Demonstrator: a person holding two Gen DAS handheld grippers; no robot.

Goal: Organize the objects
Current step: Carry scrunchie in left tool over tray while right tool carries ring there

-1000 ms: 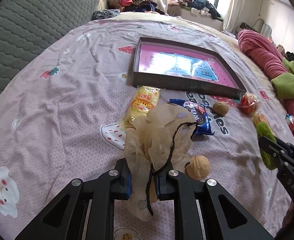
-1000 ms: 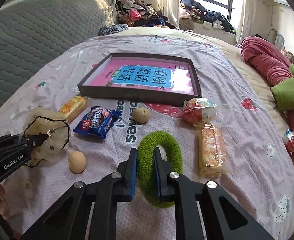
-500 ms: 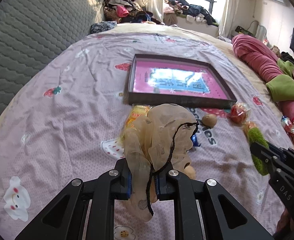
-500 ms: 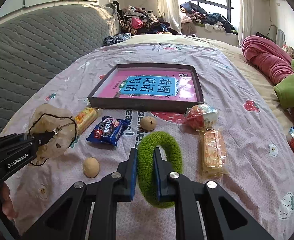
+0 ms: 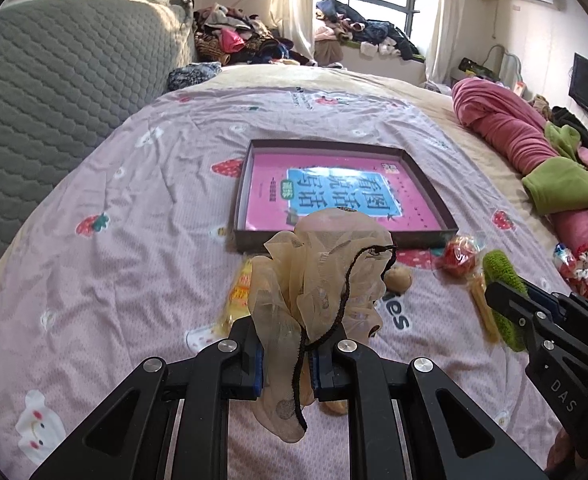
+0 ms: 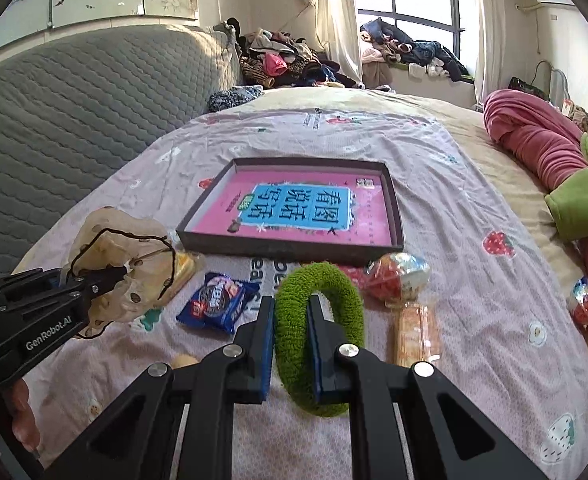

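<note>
Jaws clamped tight on both sides! Left gripper (image 5: 285, 354) pinched a beige mesh scrunchie (image 5: 325, 276) with a black cord, lifted clear of the bed (image 5: 106, 280). Right gripper (image 6: 290, 344) squeezed a fuzzy green ring (image 6: 317, 320), pressed flat between the blue pads (image 6: 269, 344). Ahead of both jaws lay the shallow dark box (image 6: 294, 245) with its pink-and-blue lining. Between the right jaws and that box sat a blue snack packet (image 6: 214, 307) off to the left, a red-and-clear wrapped sweet (image 6: 397, 276) and a cracker pack (image 6: 415, 334) to the right. Beyond the left jaws, a walnut (image 5: 398, 279) rested on the sheet beside a yellow packet (image 5: 241, 292).
</note>
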